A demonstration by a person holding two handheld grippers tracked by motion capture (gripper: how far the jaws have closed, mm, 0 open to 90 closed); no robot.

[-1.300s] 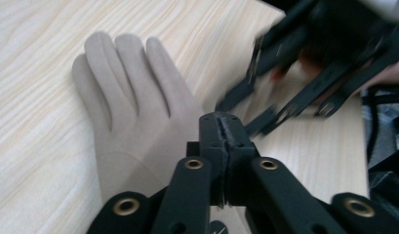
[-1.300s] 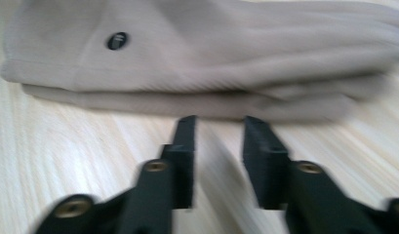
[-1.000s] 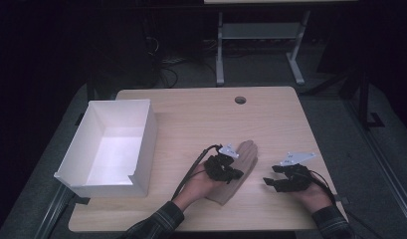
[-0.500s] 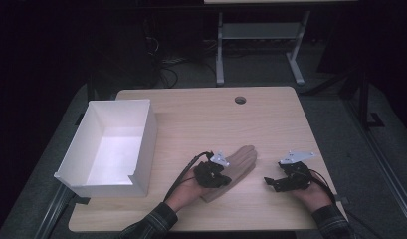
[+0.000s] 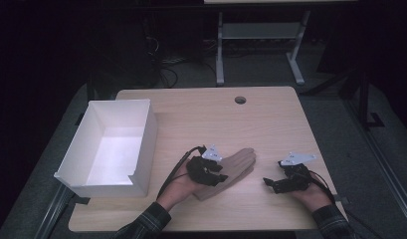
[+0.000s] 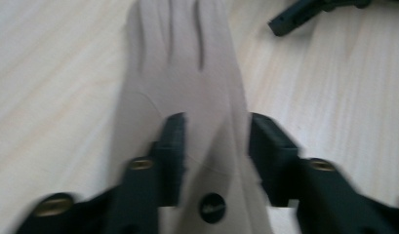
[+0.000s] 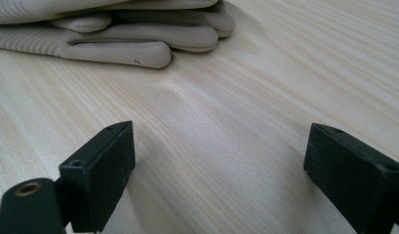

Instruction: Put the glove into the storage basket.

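Observation:
A beige glove [image 5: 238, 167] lies flat on the wooden table [image 5: 201, 114], its fingers pointing to the far right. My left gripper [image 5: 221, 175] sits over the cuff end. In the left gripper view its jaws [image 6: 214, 131] stand narrowed on a raised fold of the glove [image 6: 187, 63], just ahead of a small black round badge [image 6: 212, 207]. My right gripper [image 5: 268, 183] rests low on the table to the right of the glove, jaws wide open with bare wood between them [image 7: 216, 141]. The glove's fingertips [image 7: 114, 36] lie ahead of it, to the left.
A white open box [image 5: 141, 144] stands at the table's left side. A round cable hole [image 5: 240, 100] is near the far edge. The right gripper's jaw tip [image 6: 309, 9] shows at the top of the left gripper view.
My left gripper has shifted left and toward the near edge, and the glove has turned with it to lie more slanted. The right gripper has barely moved.

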